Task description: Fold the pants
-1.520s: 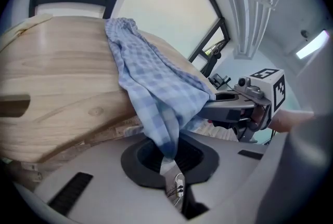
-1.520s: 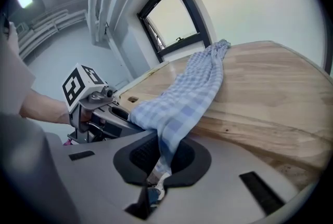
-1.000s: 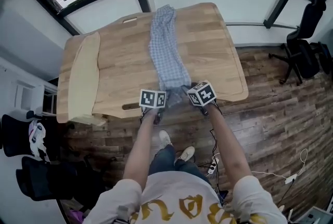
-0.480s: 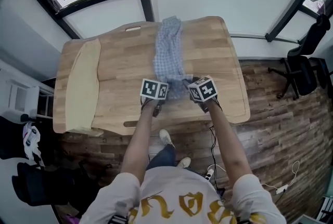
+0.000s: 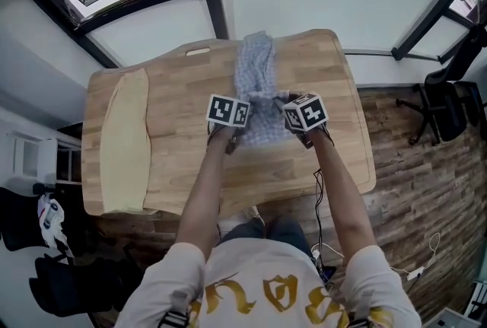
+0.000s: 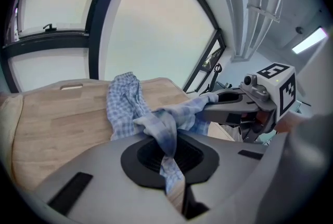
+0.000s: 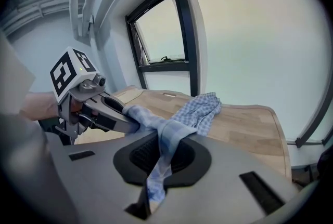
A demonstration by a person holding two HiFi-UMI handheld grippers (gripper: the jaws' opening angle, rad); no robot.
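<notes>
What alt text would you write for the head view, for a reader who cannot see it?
From above, a person's left tongs and right tongs each grip the near end of blue checked pants, held over the rest, which lies on a wooden table. A cream cloth lies along its left edge.

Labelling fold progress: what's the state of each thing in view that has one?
pants: near end held up off the table, far end lying on it, fold not finished.
left tongs: shut on pants.
right tongs: shut on pants.
beige cloth: lying flat along the table's left side, untouched.
</notes>
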